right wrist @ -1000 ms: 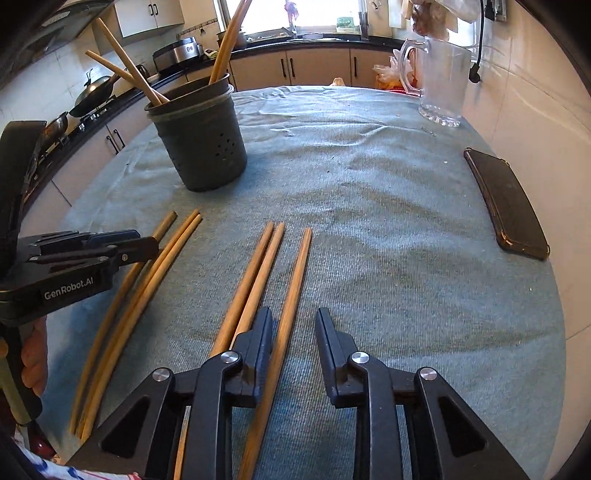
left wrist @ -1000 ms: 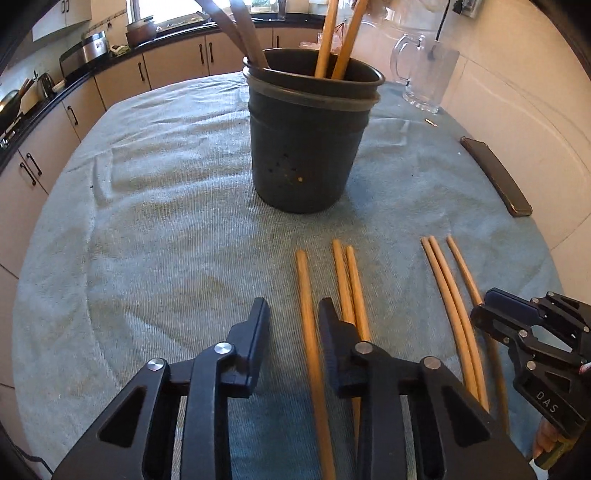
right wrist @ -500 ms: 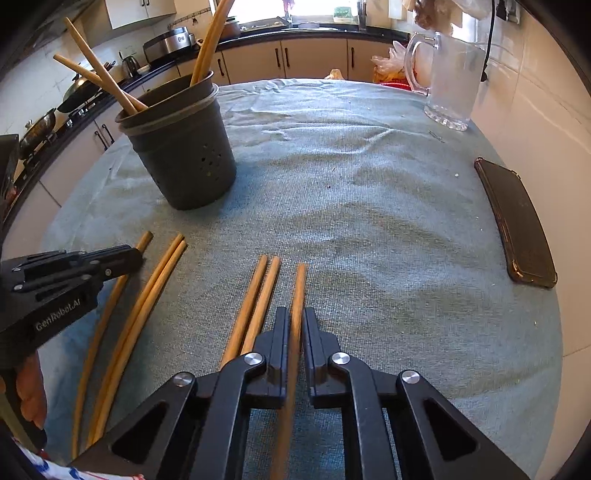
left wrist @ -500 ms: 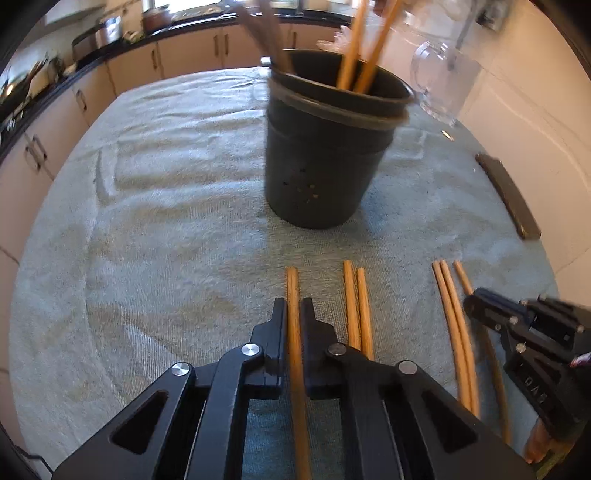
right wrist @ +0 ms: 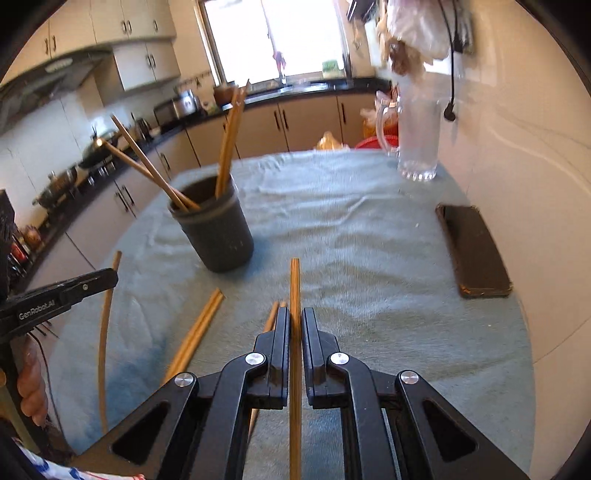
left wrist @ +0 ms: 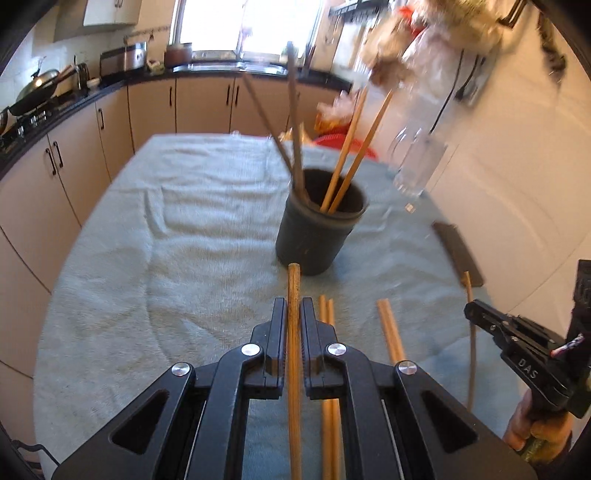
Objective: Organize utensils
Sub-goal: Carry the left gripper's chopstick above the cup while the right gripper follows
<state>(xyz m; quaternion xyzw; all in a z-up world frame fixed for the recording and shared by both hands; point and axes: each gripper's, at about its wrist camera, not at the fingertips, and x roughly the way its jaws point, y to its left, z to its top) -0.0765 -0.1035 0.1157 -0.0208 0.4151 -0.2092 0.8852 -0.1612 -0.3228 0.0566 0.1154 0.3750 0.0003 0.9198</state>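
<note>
Wooden chopstick (left wrist: 294, 332) (pinched) per claw (left wrist: 294, 314)

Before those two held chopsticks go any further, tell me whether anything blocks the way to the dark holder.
Nothing visible does. The left gripper and right gripper each clamp one chopstick, and only bare cloth lies between them and the holder. The chopsticks already standing inside lean across its mouth, so aim for the free part.

Blown-out window (left wrist: 236, 26) backlight, motion-blurred top, fisheye-curved edges
</note>
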